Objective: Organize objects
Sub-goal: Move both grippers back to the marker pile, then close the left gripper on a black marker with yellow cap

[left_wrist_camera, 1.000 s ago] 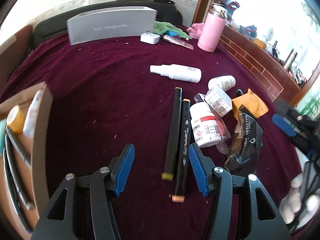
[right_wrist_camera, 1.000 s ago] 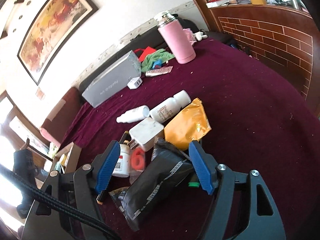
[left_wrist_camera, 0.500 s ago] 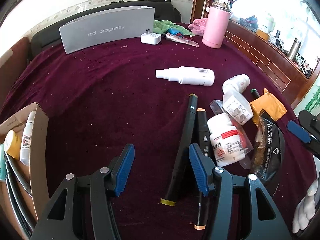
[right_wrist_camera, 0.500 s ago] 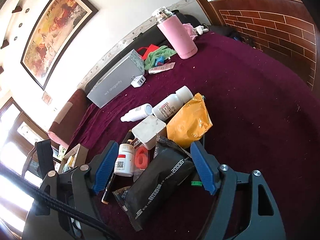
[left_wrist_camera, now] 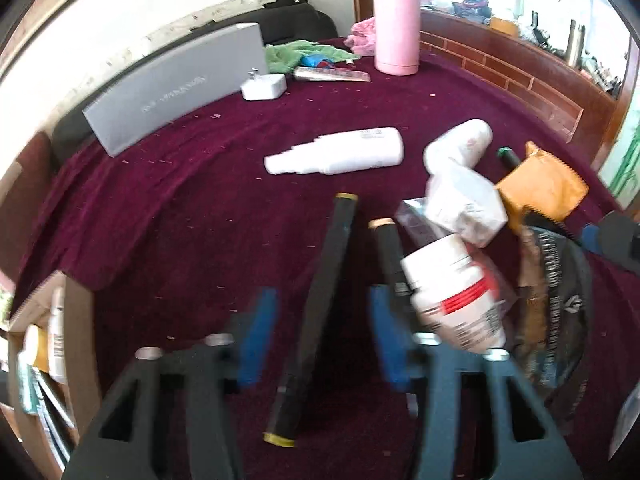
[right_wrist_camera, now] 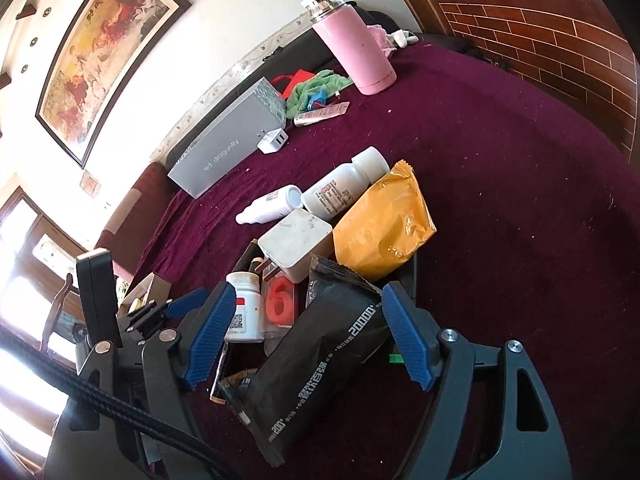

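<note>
My left gripper (left_wrist_camera: 320, 336) is open, low over the maroon cloth, with a black marker with yellow ends (left_wrist_camera: 316, 316) lying between its fingers. A second black marker (left_wrist_camera: 386, 248) lies just right of it, partly under a white pill bottle with a red band (left_wrist_camera: 456, 300). My right gripper (right_wrist_camera: 308, 336) is open over a black foil packet (right_wrist_camera: 320, 364). An orange packet (right_wrist_camera: 380, 228), a white charger cube (right_wrist_camera: 296, 244), a white pill bottle (right_wrist_camera: 344, 188) and a spray bottle (left_wrist_camera: 340, 152) lie close by.
A cardboard box (left_wrist_camera: 76, 320) holding bottles and pens stands at the left edge. A grey box (left_wrist_camera: 176, 88), a white plug (left_wrist_camera: 264, 86), a green cloth (left_wrist_camera: 296, 54) and a pink flask (left_wrist_camera: 396, 24) stand at the back. A brick-pattern wooden ledge (left_wrist_camera: 520, 76) runs along the right.
My left gripper has moved forward and right, so the yellow-ended marker now lies between its fingers. My right gripper has shifted slightly over the black packet.
</note>
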Tool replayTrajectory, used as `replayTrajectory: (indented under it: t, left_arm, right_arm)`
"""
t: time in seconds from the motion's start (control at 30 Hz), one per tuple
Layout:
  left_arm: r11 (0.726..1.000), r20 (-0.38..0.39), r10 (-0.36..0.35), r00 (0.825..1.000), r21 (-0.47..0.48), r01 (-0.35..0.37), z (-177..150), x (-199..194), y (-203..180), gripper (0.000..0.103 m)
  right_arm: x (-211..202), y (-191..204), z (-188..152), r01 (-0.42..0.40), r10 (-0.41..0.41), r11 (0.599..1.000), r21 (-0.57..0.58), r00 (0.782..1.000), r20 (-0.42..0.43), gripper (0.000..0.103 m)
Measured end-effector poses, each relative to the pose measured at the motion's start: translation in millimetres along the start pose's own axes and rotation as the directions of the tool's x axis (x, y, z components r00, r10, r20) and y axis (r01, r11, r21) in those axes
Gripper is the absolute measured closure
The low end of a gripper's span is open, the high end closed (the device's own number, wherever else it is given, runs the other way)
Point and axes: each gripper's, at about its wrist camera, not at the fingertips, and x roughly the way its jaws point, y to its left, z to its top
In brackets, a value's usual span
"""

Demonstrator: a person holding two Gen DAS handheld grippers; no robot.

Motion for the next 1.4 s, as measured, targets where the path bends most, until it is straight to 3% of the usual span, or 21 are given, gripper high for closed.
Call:
replayTrajectory:
  t: [0.03, 0.2, 0.33, 0.5, 0.53, 0.7, 0.77, 0.83, 0.87, 0.93, 0.97, 1.03, 1.23, 1.33, 1.4]
  left_arm:
    - [1.000, 0.001, -0.029, 1.000, -0.010, 0.029, -1, -2, -1, 0.090]
    - [0.991, -0.005, -0.073, 0.997, -0.112, 0.072, -23, -19, 18, 0.090]
    - [0.978, -0.031, -0.072, 0.997, -0.197, 0.064, -52, -40, 37, 0.090]
    - [0.985, -0.032, -0.038, 0.999, -0.171, 0.032, -57, -44, 32, 0.089]
    - [0.988, -0.033, -0.023, 0.999, -0.156, 0.018, -55, -42, 28, 0.087]
    - [0.997, 0.019, 0.024, 1.000, -0.079, -0.023, -50, -35, 9, 0.054]
    - [0.994, 0.038, 0.018, 0.999, -0.107, -0.014, -51, -34, 14, 0.049]
    - [0.989, 0.049, -0.031, 0.998, -0.140, 0.038, -53, -36, 23, 0.048]
    - [0.987, 0.051, -0.045, 0.998, -0.152, 0.052, -54, -37, 25, 0.049]
    - [0.983, 0.045, -0.033, 0.998, -0.181, 0.041, -58, -43, 31, 0.071]
    - [0.978, 0.043, -0.051, 0.998, -0.201, 0.058, -60, -45, 34, 0.093]
    - [0.947, 0.056, -0.141, 0.988, -0.283, 0.151, -68, -53, 46, 0.092]
    - [0.930, 0.070, -0.112, 0.991, -0.343, 0.129, -95, -80, 62, 0.092]
    - [0.909, 0.056, -0.137, 0.989, -0.389, 0.148, -106, -73, 69, 0.092]
    - [0.896, 0.090, -0.150, 0.985, -0.408, 0.174, -110, -74, 73, 0.091]
  right_arm:
    - [0, 0, 0, 0.003, -0.003, 1.000, -0.003, 1.000, 0.001, 0.028]
    - [1, 2, -2, 0.016, -0.016, 1.000, -0.014, 1.000, -0.002, 0.028]
    - [2, 2, -2, 0.014, -0.014, 1.000, -0.016, 1.000, -0.005, 0.027]
    - [2, 3, -3, 0.014, -0.014, 1.000, -0.019, 1.000, -0.008, 0.027]
    - [3, 4, -3, 0.017, -0.017, 1.000, -0.021, 1.000, -0.008, 0.027]
    - [5, 6, -4, 0.038, -0.038, 0.999, -0.036, 0.999, -0.008, 0.027]
    - [5, 7, -5, 0.049, -0.049, 0.998, -0.045, 0.999, -0.009, 0.027]
    - [6, 9, -5, 0.057, -0.057, 0.997, -0.052, 0.998, -0.010, 0.027]
    - [6, 9, -5, 0.059, -0.060, 0.997, -0.054, 0.998, -0.011, 0.027]
    - [7, 9, -6, 0.068, -0.069, 0.996, -0.059, 0.998, -0.013, 0.027]
    - [8, 9, -6, 0.080, -0.081, 0.995, -0.062, 0.997, -0.013, 0.027]
    - [8, 9, -6, 0.087, -0.088, 0.994, -0.064, 0.996, -0.013, 0.027]
    - [-9, 26, -6, 0.126, -0.122, 0.986, -0.106, 0.992, 0.042, 0.027]
    - [-14, 45, -6, 0.023, -0.024, 0.994, -0.111, 1.000, -0.014, 0.027]
    - [-8, 65, -9, -0.073, 0.059, 0.989, -0.129, 0.992, -0.109, 0.027]
